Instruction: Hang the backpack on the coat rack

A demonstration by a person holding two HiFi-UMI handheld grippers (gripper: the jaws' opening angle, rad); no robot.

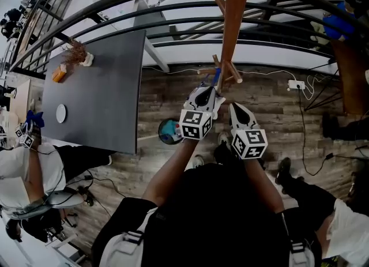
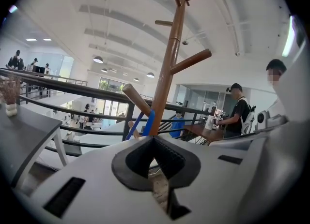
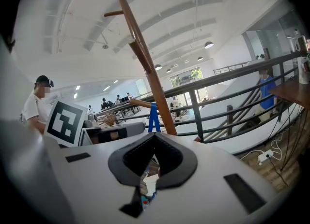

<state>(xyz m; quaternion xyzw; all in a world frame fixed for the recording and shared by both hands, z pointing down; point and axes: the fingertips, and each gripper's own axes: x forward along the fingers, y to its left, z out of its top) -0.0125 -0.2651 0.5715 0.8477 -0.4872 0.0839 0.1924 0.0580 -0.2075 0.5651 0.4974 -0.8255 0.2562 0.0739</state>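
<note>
— Where is the backpack hanging?
— We are seeing only its blue strap (image 2: 147, 121), thin and flat. It is looping over a low peg (image 2: 135, 99) of the brown wooden coat rack (image 2: 167, 68). The body of the bag is hiding below our claws.
— And the claws?
— We are holding the left claw (image 2: 154, 139) just before the strap, tips pressing together with nothing visible between. The right claw (image 3: 155, 135) is pressing shut too, empty.

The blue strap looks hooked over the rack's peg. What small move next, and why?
Probably ease the left gripper down and back: its jaws are together just below the blue strap, which already hangs from the coat rack's lower peg, so check it holds.
</note>
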